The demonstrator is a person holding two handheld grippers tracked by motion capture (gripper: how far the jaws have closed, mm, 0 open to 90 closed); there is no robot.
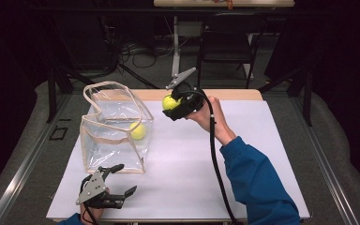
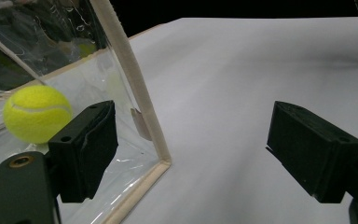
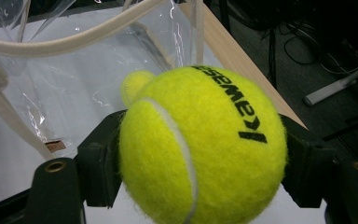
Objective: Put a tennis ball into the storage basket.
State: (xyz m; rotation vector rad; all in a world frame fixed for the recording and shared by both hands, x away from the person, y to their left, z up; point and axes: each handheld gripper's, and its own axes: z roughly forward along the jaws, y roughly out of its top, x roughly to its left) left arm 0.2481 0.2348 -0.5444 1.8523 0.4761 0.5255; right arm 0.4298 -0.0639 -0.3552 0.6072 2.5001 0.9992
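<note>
Right gripper (image 1: 174, 104) has a tennis ball (image 1: 169, 102) clamped tight beside the clear bag (image 1: 115, 129); left gripper (image 1: 121, 179) sits wide open, holding nothing.

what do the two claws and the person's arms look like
Both claws are black, each with two blocky jaws. The left claw carries a grey three-cornered plate with small holes; the right claw has one too, and a thick black cable trailing back along the arm. The person wears a blue sleeve on the right arm; a blue cuff shows at the left.
</note>
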